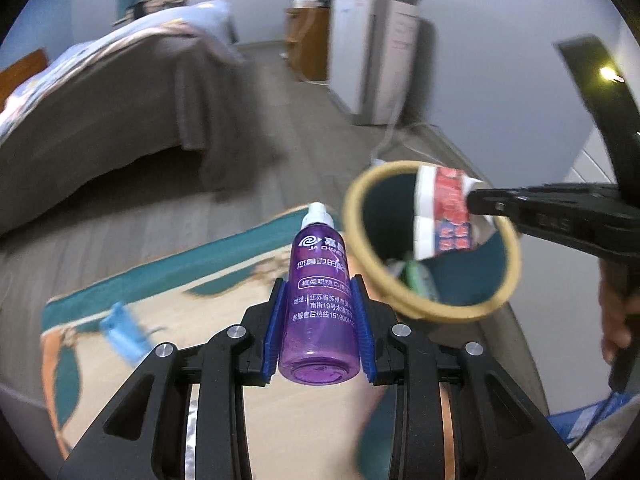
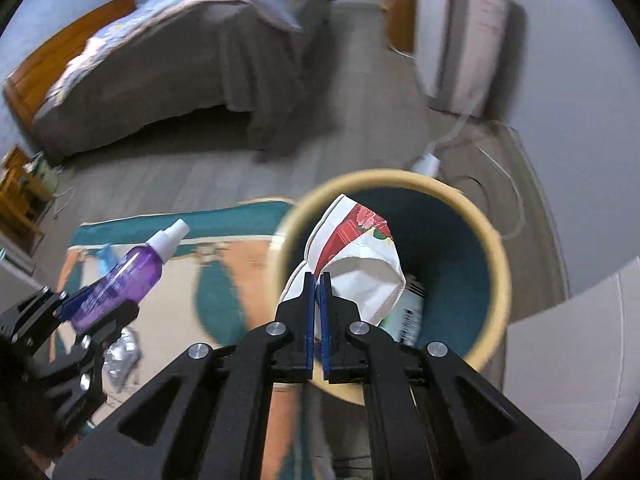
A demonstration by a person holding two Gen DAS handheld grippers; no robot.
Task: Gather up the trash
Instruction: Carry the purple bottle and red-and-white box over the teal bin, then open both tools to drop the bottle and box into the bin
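Note:
My left gripper (image 1: 320, 292) is shut on a purple spray bottle (image 1: 320, 308) with a white cap, held above the rug just left of the bin. The bottle also shows in the right wrist view (image 2: 124, 280). A round bin (image 1: 432, 240) with a tan rim and teal inside stands on the floor; it also shows in the right wrist view (image 2: 448, 248). My right gripper (image 2: 318, 280) is shut on a crumpled white and red paper wrapper (image 2: 356, 248) and holds it over the bin's mouth. The wrapper shows in the left wrist view (image 1: 444, 212). Other trash lies in the bin.
A teal and orange rug (image 2: 224, 280) covers the floor. A blue scrap (image 1: 120, 332) and a silver foil piece (image 2: 120, 356) lie on it. A bed (image 2: 180, 60) stands at the back left, a white appliance (image 2: 460, 36) at the back right.

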